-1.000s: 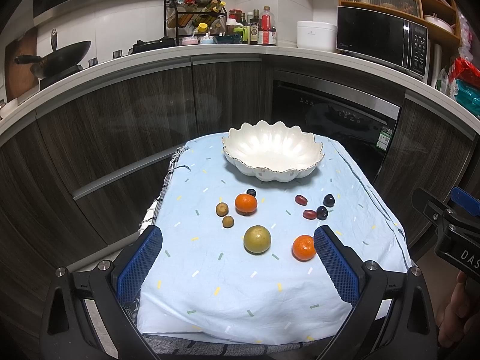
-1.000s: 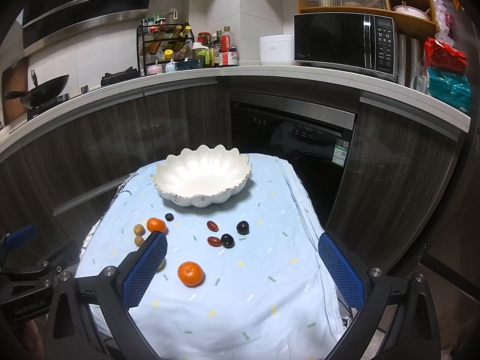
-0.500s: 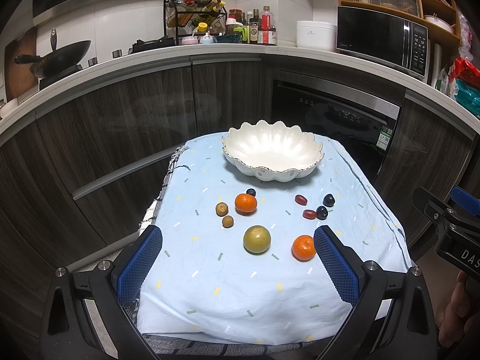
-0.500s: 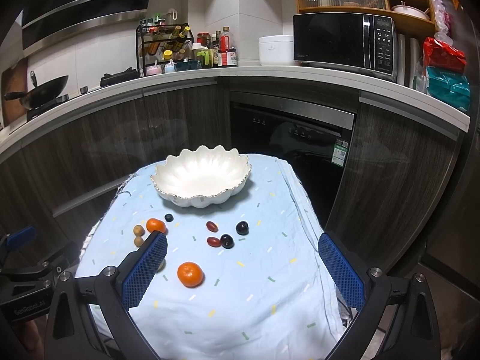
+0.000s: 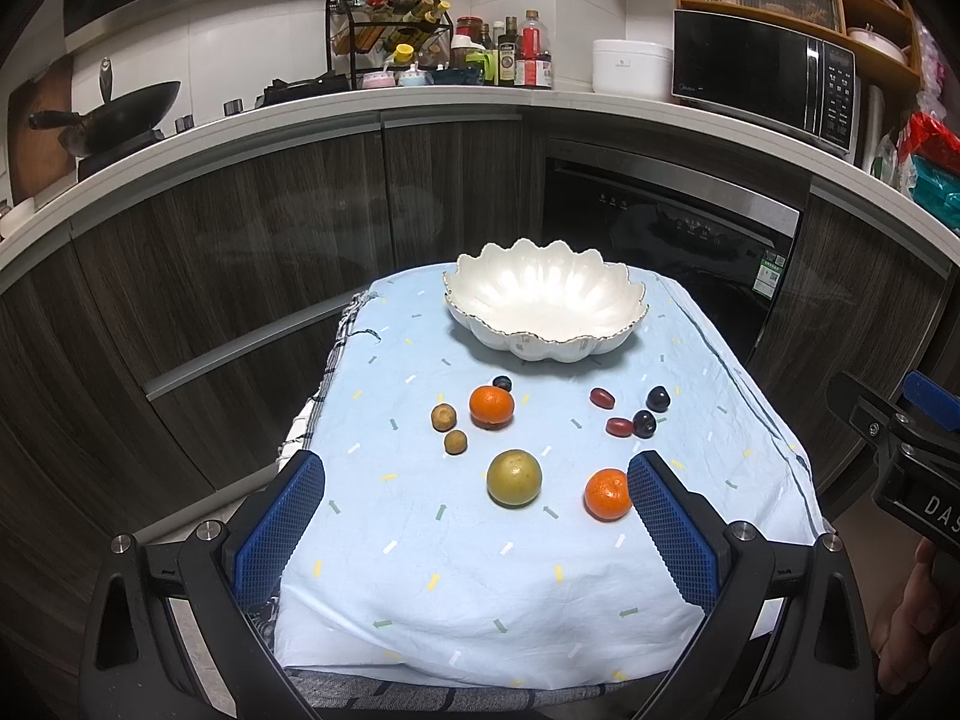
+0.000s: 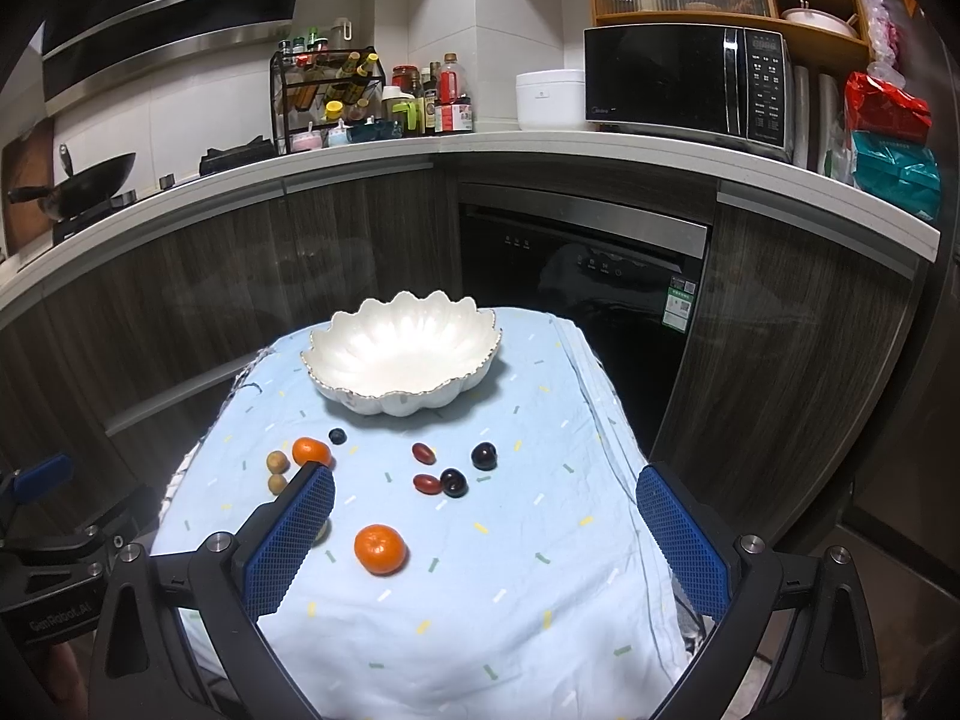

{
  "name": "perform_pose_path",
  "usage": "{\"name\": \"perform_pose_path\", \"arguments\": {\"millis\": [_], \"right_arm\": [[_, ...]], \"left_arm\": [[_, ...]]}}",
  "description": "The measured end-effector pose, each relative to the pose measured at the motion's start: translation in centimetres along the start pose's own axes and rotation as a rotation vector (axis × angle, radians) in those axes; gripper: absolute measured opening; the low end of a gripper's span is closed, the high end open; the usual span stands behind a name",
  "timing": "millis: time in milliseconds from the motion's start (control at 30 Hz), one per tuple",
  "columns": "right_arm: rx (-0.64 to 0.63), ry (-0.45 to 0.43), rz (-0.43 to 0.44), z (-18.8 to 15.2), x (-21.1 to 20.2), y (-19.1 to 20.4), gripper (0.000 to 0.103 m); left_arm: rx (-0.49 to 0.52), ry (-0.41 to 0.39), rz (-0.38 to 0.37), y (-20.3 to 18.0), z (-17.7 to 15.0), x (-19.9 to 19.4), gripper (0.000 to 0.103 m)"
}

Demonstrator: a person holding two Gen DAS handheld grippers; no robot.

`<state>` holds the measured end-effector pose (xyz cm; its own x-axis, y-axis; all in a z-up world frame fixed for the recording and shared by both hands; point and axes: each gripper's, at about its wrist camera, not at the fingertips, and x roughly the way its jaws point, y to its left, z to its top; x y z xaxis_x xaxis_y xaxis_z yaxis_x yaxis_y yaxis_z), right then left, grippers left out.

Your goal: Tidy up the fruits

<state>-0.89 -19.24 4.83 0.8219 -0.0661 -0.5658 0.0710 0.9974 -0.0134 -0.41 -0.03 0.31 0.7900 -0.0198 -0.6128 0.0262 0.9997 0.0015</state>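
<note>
Jaws of the left gripper (image 5: 477,531) and the right gripper (image 6: 483,531) both stand wide open, holding nothing, above the near edge of the surface (image 5: 420,588) with a light blue cloth. On it, the white bowl (image 5: 546,306) sits at 12 o'clock, with no fruit inside. All fruits lie apart from the bowl: the green fruit (image 5: 513,477) in the middle, one orange (image 5: 491,405) at 11 o'clock of it, another orange (image 5: 607,494) at 3 o'clock, dark plums (image 5: 651,411) at 1 o'clock

A white scalloped bowl (image 5: 545,312) sits empty on the blue cloth (image 5: 420,570). Nearer than the bowl lie two oranges (image 5: 491,405), a green fruit (image 5: 513,477) and dark plums (image 5: 657,399). The left gripper (image 5: 474,531) hangs wide apart, nearer still.
</note>
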Motion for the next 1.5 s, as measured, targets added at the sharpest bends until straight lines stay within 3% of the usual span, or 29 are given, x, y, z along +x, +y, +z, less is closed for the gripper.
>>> {"name": "perform_pose_path", "arguments": {"millis": [333,933,1500], "right_arm": [[-0.005,0.016,0.004,0.2,0.9,0.0,0.102],[-0.052,0.047,0.012,0.2,4.0,1.5,0.102],[-0.072,0.135,0.051,-0.9,9.0,2.7,0.102]], "left_arm": [[-0.006,0.017,0.010,0.0,0.0,0.6,0.103],[0.004,0.117,-0.016,0.5,0.6,5.2,0.103],[0.148,0.120,-0.021,-0.6,-0.2,9.7,0.102]]}}
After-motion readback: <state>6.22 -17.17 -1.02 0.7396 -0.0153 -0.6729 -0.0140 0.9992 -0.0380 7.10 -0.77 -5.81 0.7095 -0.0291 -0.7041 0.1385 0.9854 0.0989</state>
